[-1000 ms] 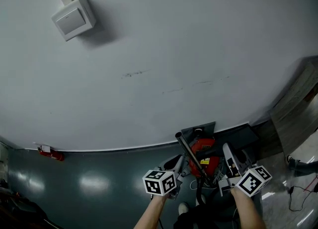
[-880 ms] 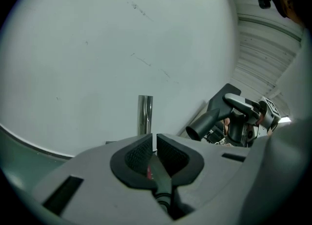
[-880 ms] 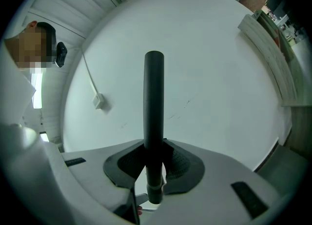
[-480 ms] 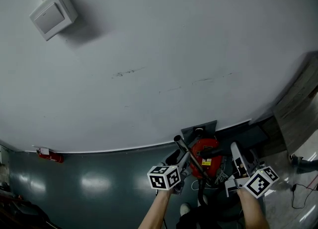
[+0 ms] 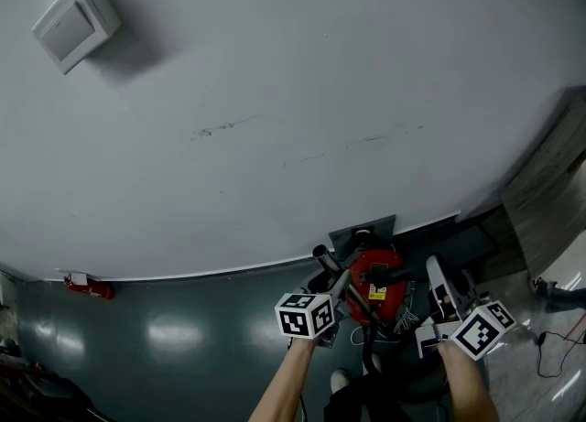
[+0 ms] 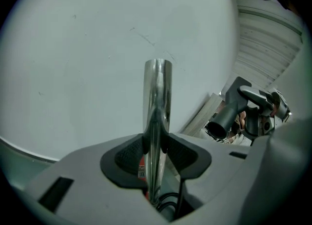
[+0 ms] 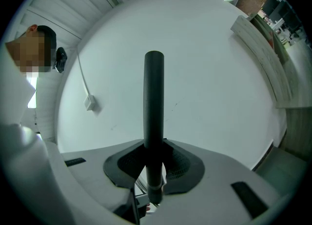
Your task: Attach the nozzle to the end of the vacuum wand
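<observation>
A chrome vacuum wand (image 5: 322, 255) rises at a slant from the red vacuum body (image 5: 371, 285) on the floor by the wall. My left gripper (image 5: 335, 288) is shut on it. Its jaws have just been opening, and the wand (image 6: 157, 92) stands between them with both pads against the tube. My right gripper (image 5: 438, 290) is shut on the black tubular nozzle (image 7: 154, 97), which sticks out past its pads. In the left gripper view the nozzle's open mouth (image 6: 218, 125) faces the wand from the right, apart from the wand's tip.
A large pale wall fills most views, with a white box (image 5: 73, 17) and its conduit at top left. A grey outlet plate (image 5: 363, 228) sits behind the vacuum. Cables lie around the vacuum. A small red object (image 5: 89, 283) lies at the wall base; a wooden cabinet (image 5: 549, 191) stands right.
My left gripper has moved up and right in the head view and now sits around the wand. The right gripper has drifted slightly right with the nozzle.
</observation>
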Motion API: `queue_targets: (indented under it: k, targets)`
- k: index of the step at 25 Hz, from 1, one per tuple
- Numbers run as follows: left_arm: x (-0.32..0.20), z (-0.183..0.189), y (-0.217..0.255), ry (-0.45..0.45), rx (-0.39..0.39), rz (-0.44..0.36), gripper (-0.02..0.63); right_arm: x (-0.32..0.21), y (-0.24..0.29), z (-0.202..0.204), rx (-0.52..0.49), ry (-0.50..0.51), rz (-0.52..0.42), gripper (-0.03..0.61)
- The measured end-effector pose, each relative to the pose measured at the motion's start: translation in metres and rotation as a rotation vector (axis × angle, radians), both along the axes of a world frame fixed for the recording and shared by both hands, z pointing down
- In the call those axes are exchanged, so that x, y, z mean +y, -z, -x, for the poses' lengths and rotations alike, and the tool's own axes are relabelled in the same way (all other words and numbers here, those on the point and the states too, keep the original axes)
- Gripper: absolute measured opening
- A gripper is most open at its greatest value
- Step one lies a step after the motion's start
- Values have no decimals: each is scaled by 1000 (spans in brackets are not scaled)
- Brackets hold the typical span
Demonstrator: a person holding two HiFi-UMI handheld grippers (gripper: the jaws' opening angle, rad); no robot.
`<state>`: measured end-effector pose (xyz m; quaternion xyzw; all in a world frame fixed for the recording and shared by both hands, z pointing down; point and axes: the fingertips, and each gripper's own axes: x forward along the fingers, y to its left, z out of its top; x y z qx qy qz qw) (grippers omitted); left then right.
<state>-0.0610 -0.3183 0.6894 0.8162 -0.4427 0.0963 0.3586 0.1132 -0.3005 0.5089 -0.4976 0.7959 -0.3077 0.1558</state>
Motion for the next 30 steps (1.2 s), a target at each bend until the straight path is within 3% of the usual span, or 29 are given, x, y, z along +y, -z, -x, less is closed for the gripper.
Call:
queue_targets:
  k: [15, 30]
  targets:
    - [17, -16, 11, -65, -81, -4, 150, 0, 27, -6, -2, 1, -8, 91]
    - [54, -76, 49, -182, -169, -42, 150, -3, 88, 8, -1, 76, -66, 91]
